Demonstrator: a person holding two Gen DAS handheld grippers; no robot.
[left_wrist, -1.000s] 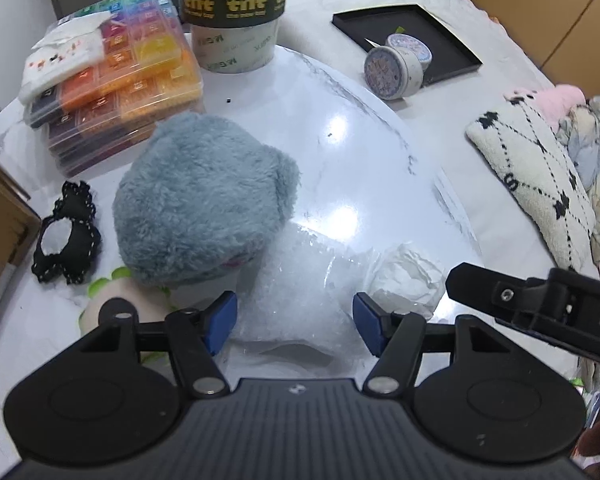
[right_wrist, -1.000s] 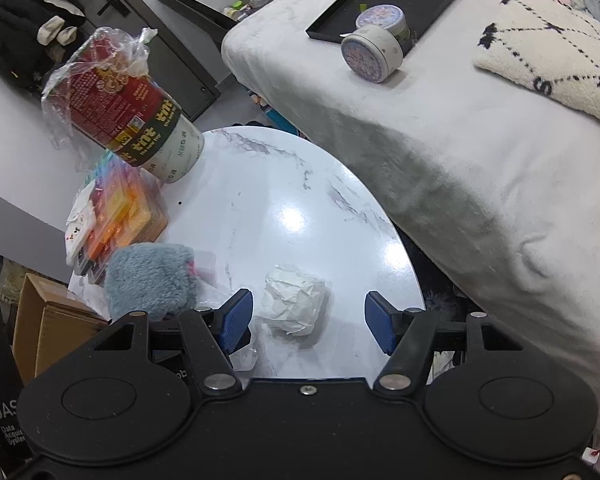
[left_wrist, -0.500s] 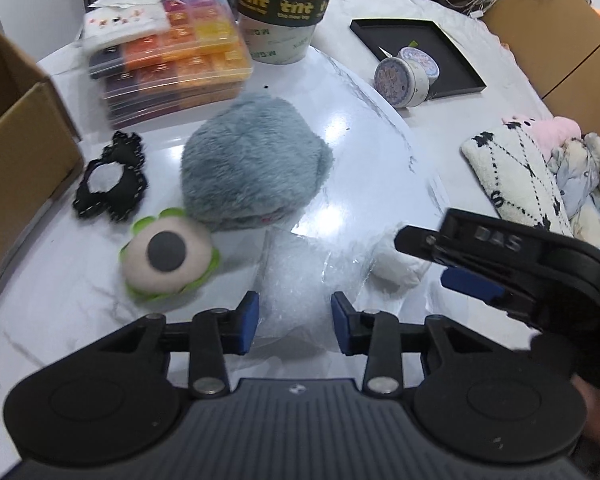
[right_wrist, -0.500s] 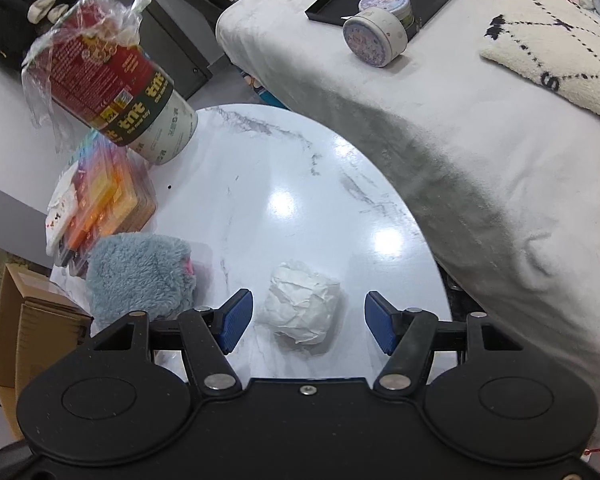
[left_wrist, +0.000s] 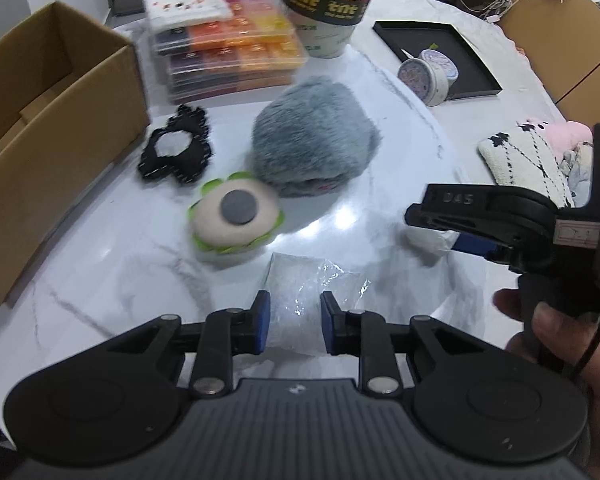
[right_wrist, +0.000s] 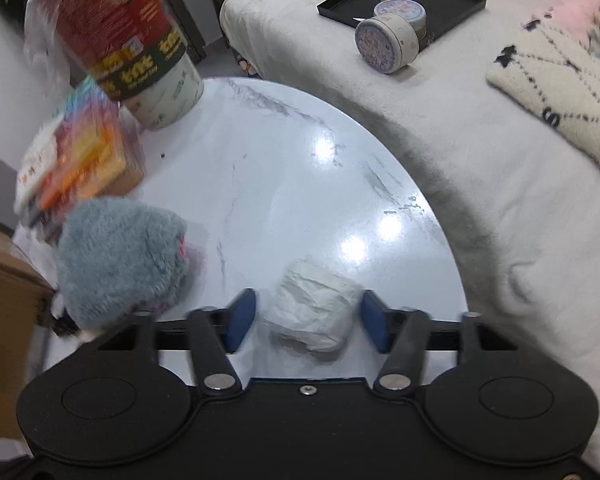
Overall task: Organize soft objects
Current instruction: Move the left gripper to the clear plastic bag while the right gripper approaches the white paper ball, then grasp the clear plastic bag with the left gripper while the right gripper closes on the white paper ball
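My left gripper [left_wrist: 293, 322] is shut on a clear plastic bag of white filling [left_wrist: 308, 288] and holds it over the marble table [left_wrist: 100, 280]. My right gripper [right_wrist: 307, 320] is open, its pads on either side of a crumpled white paper wad [right_wrist: 312, 312] on the table; it also shows in the left wrist view [left_wrist: 460, 236]. A grey furry plush [left_wrist: 312, 140] sits mid-table. Next to it lie a cream and green round plush [left_wrist: 234, 216] and a black lacy scrunchie [left_wrist: 176, 152].
An open cardboard box [left_wrist: 40, 128] stands at the left. Stacked colourful plastic cases [left_wrist: 224, 52] and a tnt tub [left_wrist: 328, 12] stand at the back. A black tray [left_wrist: 452, 60] with round tins [left_wrist: 424, 76] and soft cushions [left_wrist: 528, 164] lie on the grey bed at the right.
My left gripper has closed on the clear bag and pulled back, bringing the box into view. My right gripper has moved down around the paper wad.
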